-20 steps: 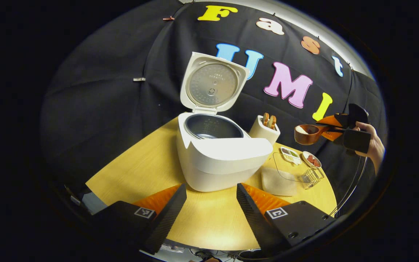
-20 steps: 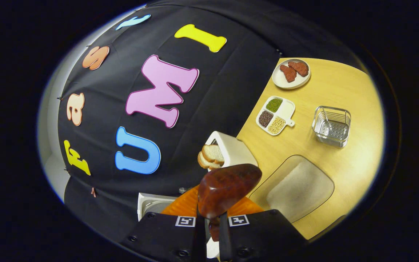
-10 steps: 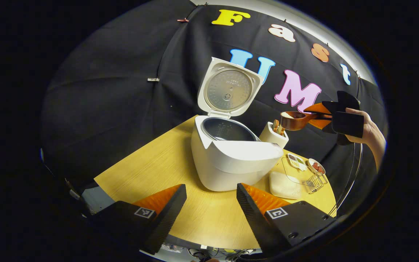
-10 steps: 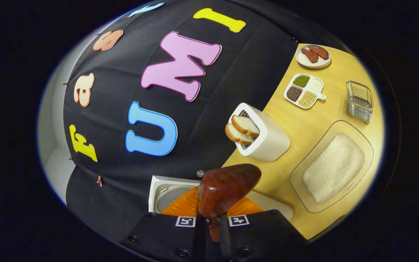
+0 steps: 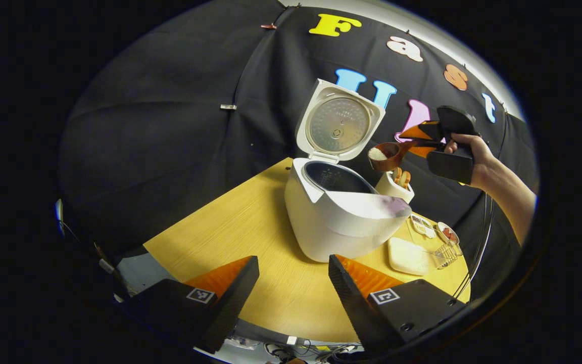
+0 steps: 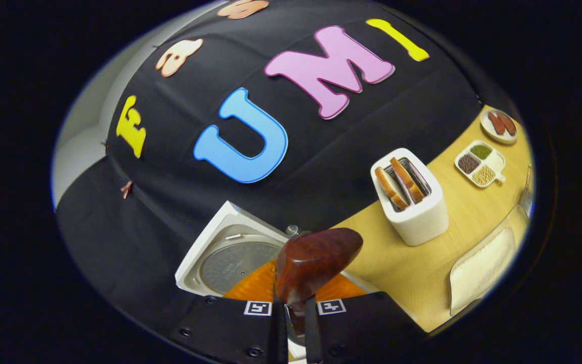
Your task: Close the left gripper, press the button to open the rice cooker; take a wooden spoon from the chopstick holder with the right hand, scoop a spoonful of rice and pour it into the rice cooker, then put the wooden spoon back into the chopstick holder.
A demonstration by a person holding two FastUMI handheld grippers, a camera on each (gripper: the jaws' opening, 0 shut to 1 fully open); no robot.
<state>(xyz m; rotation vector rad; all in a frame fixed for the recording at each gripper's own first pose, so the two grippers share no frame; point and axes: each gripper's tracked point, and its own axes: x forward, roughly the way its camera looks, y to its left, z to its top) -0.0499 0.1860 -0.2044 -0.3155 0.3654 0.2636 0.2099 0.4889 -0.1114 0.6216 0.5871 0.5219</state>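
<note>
Wooden spoon (image 5: 389, 154), loaded with rice and clamped by its handle in my right hand-held gripper (image 6: 293, 316), hangs over the open rice cooker (image 5: 339, 212), so pouring and returning it remain, while my left hand-held gripper (image 5: 291, 283) idles agape.

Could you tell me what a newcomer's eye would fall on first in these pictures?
Most likely the white rice cooker in the middle of the wooden table, its lid standing wide open. Next, the wooden spoon with rice in its bowl, gripped by the right gripper beside the lid, above the cooker's far right rim. The left gripper hangs open in front.
</note>
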